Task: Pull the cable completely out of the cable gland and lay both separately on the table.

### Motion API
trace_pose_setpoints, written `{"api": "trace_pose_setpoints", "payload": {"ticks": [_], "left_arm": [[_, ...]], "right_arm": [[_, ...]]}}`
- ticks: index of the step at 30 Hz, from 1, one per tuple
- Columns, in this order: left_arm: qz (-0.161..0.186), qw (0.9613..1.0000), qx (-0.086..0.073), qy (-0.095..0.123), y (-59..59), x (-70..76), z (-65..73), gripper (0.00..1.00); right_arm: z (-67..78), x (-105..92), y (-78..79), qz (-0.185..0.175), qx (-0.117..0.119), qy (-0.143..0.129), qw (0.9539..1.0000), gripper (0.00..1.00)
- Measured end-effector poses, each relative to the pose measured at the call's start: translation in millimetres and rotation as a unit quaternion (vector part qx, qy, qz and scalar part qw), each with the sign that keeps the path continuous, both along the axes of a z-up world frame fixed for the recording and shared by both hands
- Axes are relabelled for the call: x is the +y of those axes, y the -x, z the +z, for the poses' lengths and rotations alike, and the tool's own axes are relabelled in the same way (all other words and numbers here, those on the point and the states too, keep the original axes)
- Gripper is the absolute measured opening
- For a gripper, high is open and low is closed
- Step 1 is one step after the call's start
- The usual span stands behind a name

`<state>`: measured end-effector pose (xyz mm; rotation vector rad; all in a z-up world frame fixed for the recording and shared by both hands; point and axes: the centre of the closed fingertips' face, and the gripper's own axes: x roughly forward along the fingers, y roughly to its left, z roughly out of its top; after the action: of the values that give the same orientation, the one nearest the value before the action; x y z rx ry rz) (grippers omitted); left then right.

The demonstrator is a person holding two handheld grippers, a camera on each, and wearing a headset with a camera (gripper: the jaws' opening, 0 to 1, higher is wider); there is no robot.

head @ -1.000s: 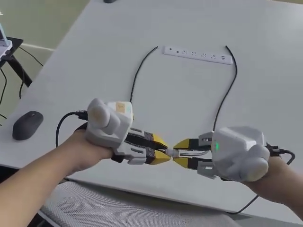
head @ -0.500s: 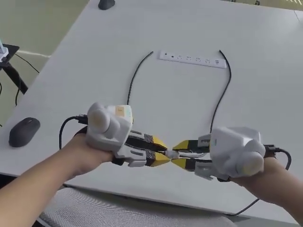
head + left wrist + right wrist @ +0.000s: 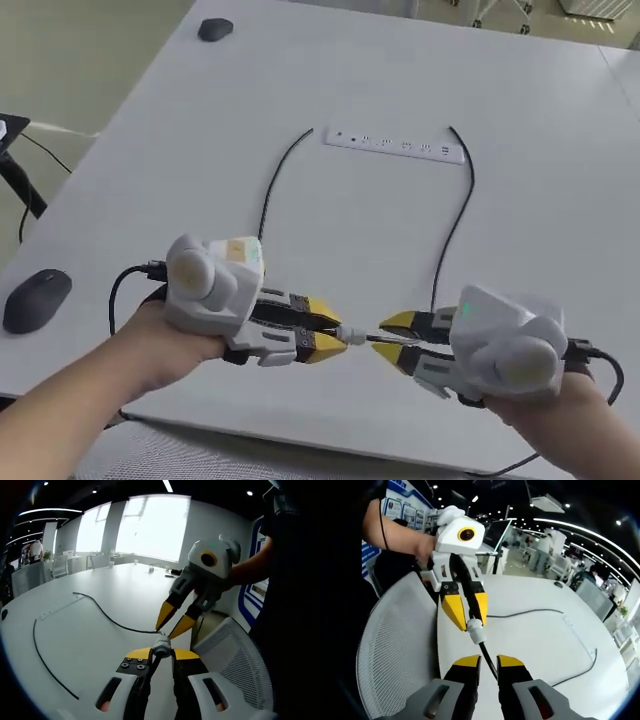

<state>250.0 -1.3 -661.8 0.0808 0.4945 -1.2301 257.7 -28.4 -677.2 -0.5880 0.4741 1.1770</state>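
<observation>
Widening since a second ago, the gap bares cable (image 3: 368, 338) leaving the gland (image 3: 352, 336). Left gripper (image 3: 335, 328) clamps gland, right gripper (image 3: 387, 337) pinches cable, over the table's (image 3: 330, 395) near edge.

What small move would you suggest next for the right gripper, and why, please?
Probably draw the right gripper straight away from the left gripper, which clamps the cable gland. The cable pinched in the right fingers enters the gland, so they aren't separated yet.
</observation>
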Motion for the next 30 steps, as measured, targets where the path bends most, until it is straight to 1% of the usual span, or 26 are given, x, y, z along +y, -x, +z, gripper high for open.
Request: {"api": "trace_pose_setpoints", "payload": {"ticks": [1, 4, 5, 6, 7, 10, 13, 15, 18, 21, 26, 27, 30], "left_arm": [[0.0, 1.0, 0.001, 0.0, -0.3, -0.2, 0.2, 0.15], [0.002, 1.0, 0.0, 0.001, -1.2, -1.7, 2.8, 0.16], [0.002, 1.0, 0.0, 0.002, -1.6, -2.3, 3.1, 0.16], [0.003, 1.0, 0.0, 0.003, -2.6, -3.1, 3.3, 0.16], [0.004, 1.0, 0.0, 0.003, -3.8, -3.5, 3.1, 0.16], [0.006, 1.0, 0.002, 0.004, -6.0, -6.5, 3.6, 0.16], [0.011, 0.9999, 0.0, 0.008, -8.5, -8.7, 4.6, 0.16], [0.011, 0.9999, 0.001, 0.008, -9.0, -9.5, 3.6, 0.16], [0.007, 1.0, 0.002, 0.002, -7.4, -10.3, 1.7, 0.15], [0.006, 1.0, 0.001, 0.0, -6.1, -9.7, 0.7, 0.15], [0.006, 1.0, 0.0, -0.004, -7.6, -7.5, -1.7, 0.15], [0.007, 1.0, 0.002, -0.005, -7.7, -6.7, -2.2, 0.15], [0.008, 1.0, 0.0, -0.005, -8.6, -5.3, -0.3, 0.15]], "right_arm": [[1.7, -0.9, -3.1, -0.006, -0.012, 0.0, 0.9999, 0.08], [3.6, 0.7, -2.9, -0.013, -0.008, -0.008, 0.9999, 0.08], [3.0, 1.8, -2.0, -0.012, -0.011, -0.006, 0.9998, 0.08], [2.8, 1.4, -3.2, -0.011, -0.024, 0.002, 0.9996, 0.08], [2.4, 1.7, -3.2, -0.011, -0.028, 0.005, 0.9995, 0.07], [4.7, 4.8, -4.4, -0.018, -0.035, -0.001, 0.9992, 0.06], [4.7, 6.6, -4.7, -0.016, -0.051, 0.008, 0.9985, 0.02], [4.0, 8.1, -4.0, -0.015, -0.054, 0.011, 0.9984, 0.02], [0.5, 8.1, -3.7, -0.019, -0.049, 0.013, 0.9985, 0.01], [-0.7, 7.5, -3.5, -0.025, -0.042, 0.004, 0.9988, 0.01], [-3.0, 5.8, -5.3, -0.03, -0.037, 0.006, 0.9988, 0.0], [-4.9, 4.2, -6.9, -0.033, -0.033, 0.008, 0.9989, 0.0], [-5.0, 1.9, -9.7, -0.042, -0.021, 0.001, 0.9989, 0.0]]}}
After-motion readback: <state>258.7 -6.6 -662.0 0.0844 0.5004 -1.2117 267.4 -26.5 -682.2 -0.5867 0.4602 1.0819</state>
